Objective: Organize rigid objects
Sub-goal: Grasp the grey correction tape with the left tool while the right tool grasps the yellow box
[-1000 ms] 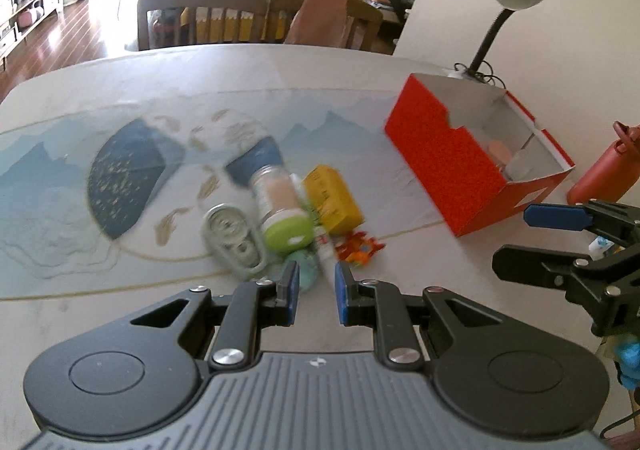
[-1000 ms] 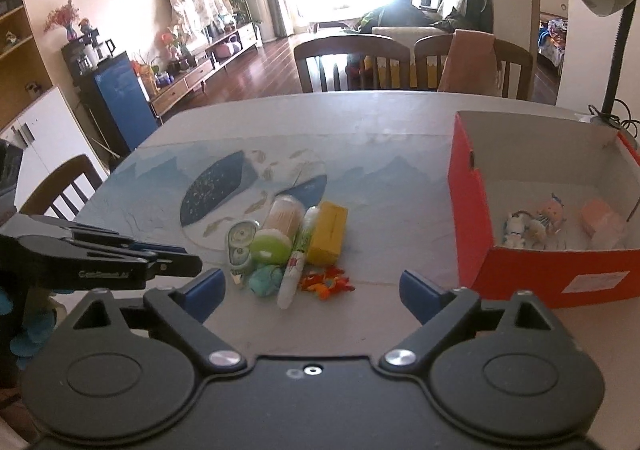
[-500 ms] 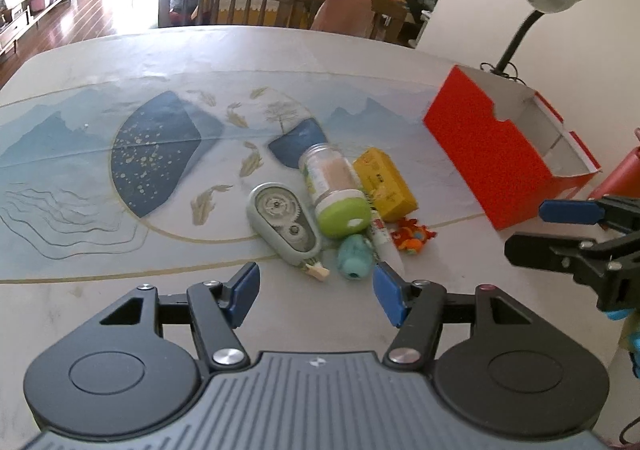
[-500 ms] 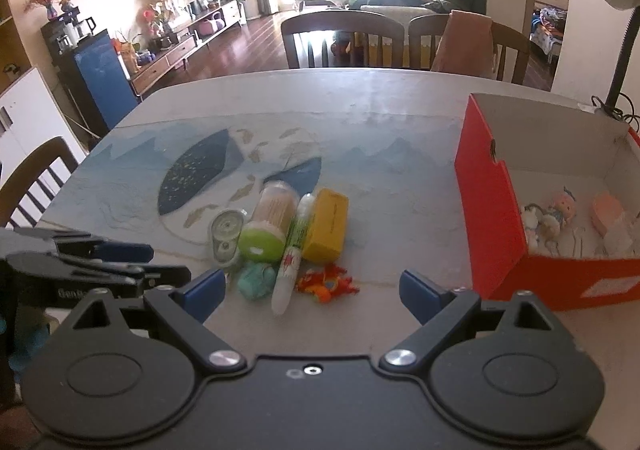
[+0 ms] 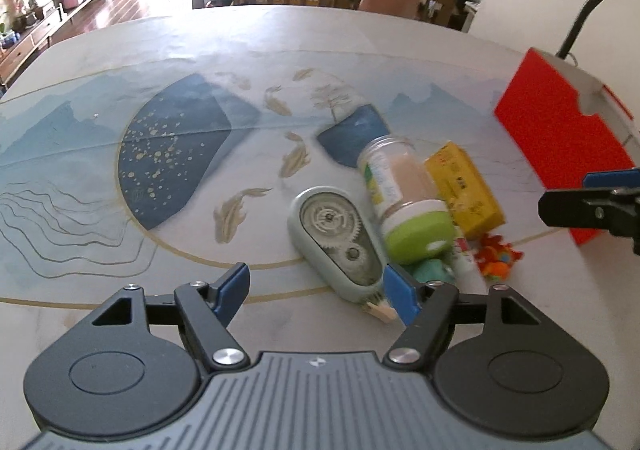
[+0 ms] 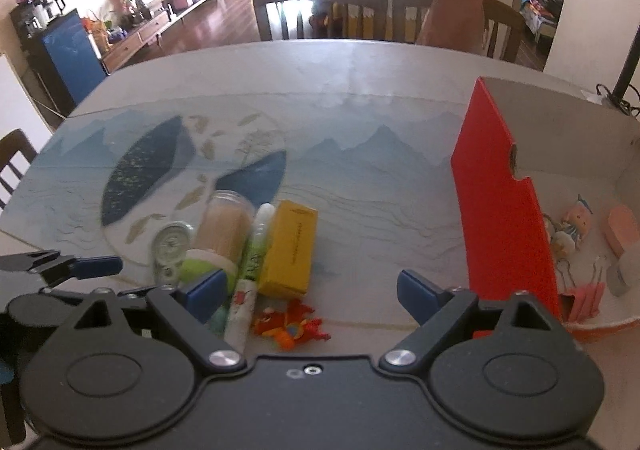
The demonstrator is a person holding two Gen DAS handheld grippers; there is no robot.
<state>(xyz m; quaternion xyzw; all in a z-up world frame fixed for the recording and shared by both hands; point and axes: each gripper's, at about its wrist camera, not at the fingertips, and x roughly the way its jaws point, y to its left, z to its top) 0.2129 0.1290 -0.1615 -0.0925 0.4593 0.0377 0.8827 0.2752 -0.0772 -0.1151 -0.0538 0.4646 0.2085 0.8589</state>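
Lying in a tight cluster on the printed table mat (image 5: 180, 138), the loose items sit just ahead of both grippers. The left gripper (image 5: 316, 292) has its jaws spread apart, having just been opening, and nothing is pressed between its pads. The grey-green correction tape dispenser (image 5: 336, 238) lies flat directly in front of it, its near tip reaching down between the two blue fingertips (image 5: 234, 290), closer to the right-hand one. Just beside the dispenser, on its right, a clear jar with a green lid (image 5: 404, 206) lies on its side, lid toward the camera. A yellow box (image 5: 464, 186) lies against the jar's far side, and a small teal object (image 5: 430, 270) peeks out just below the lid. An orange toy (image 5: 496, 256) lies further right, near the red box (image 5: 560, 142).

The right gripper (image 6: 308, 290) stands wide, holding nothing. In its view the orange toy (image 6: 292, 326) lies between and just below its fingertips, close to the gripper body. A white and green tube (image 6: 250, 270) lies between the jar (image 6: 218, 234) and the yellow box (image 6: 290, 250), all to the left of centre. The red box (image 6: 500, 210) stands open on the right, with small figurines (image 6: 572, 226) and pink clips (image 6: 584, 298) inside. The left gripper's fingers (image 6: 96, 264) show at the left edge.
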